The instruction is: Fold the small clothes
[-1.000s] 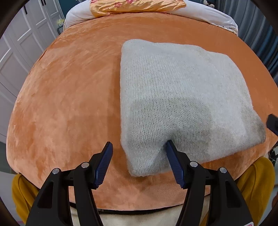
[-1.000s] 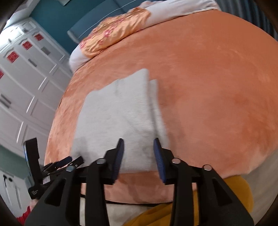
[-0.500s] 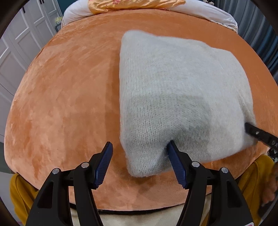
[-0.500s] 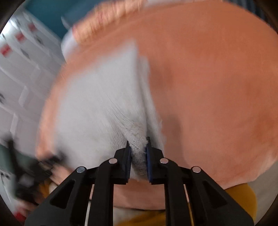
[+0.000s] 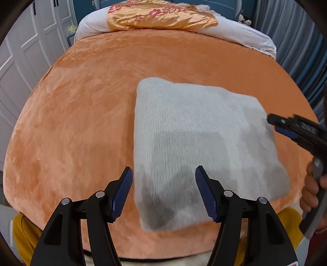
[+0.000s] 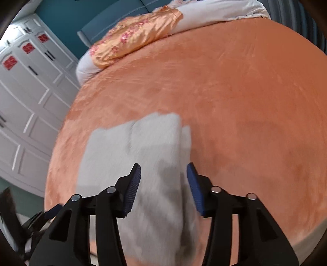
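A pale grey knitted garment (image 5: 200,143) lies folded into a thick rectangle on the orange blanket (image 5: 81,114). My left gripper (image 5: 163,169) hangs open just above its near left corner, with nothing between the pads. In the right wrist view the same garment (image 6: 139,155) is blurred by motion. My right gripper (image 6: 164,165) hovers over the garment's right folded edge. Its jaws are opening and the pads are clear of the cloth. From the left wrist view the right gripper (image 5: 296,131) reaches in over the garment's right side, with a hand (image 5: 312,192) behind it.
An orange flowered pillow (image 5: 161,18) on white bedding (image 5: 245,34) lies at the far end of the bed. White wardrobe doors (image 6: 26,98) stand on the left. The blanket's near edge runs below the garment, with yellow-clad legs (image 5: 22,235) under it.
Half a second ago the right gripper was pinched on the garment's right fold. It has now let go and drawn back. The left gripper has lifted off the near corner.
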Action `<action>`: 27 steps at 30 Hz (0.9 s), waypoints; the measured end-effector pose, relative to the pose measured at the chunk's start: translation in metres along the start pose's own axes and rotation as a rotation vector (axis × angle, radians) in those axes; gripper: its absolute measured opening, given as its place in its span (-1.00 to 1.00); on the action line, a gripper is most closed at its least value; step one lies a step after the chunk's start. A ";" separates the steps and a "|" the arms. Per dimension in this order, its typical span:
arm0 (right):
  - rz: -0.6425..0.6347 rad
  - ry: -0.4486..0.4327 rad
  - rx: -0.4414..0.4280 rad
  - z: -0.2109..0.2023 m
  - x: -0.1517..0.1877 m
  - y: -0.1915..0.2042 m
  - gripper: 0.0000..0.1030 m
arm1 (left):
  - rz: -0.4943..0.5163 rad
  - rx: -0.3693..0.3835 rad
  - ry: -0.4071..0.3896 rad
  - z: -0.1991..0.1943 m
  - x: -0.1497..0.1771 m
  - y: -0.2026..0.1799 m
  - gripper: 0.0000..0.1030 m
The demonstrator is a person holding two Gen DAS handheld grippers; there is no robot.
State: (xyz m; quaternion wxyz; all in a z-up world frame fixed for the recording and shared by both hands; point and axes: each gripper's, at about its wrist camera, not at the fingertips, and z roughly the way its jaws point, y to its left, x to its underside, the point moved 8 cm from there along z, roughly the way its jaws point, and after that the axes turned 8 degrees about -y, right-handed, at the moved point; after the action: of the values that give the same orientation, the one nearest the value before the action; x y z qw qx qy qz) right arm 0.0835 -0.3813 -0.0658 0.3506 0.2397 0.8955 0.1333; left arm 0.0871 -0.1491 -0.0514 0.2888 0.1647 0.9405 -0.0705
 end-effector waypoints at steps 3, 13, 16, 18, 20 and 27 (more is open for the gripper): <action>-0.004 0.062 0.019 0.032 -0.004 -0.001 -0.49 | 0.001 -0.025 0.025 0.016 0.001 0.003 0.23; -0.035 0.074 0.002 0.061 -0.016 0.002 -0.80 | -0.016 -0.021 0.059 0.032 0.008 0.009 0.28; 0.020 0.084 -0.033 0.063 -0.012 -0.005 -0.79 | 0.001 -0.038 0.056 0.033 0.008 0.007 0.28; 0.022 0.053 -0.024 0.043 -0.017 -0.001 -0.71 | 0.007 -0.044 0.053 0.032 0.009 0.006 0.28; -0.011 0.006 -0.032 0.011 -0.012 0.005 -0.68 | 0.009 -0.043 0.052 0.032 0.009 0.007 0.28; -0.009 0.025 -0.027 -0.046 0.061 -0.003 -0.19 | 0.011 -0.051 0.044 0.031 0.011 0.007 0.28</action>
State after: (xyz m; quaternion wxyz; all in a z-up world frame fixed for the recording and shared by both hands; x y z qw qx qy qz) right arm 0.0115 -0.3554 -0.0681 0.3432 0.2295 0.8989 0.1465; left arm 0.0968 -0.1467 -0.0832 0.2724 0.1640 0.9472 -0.0414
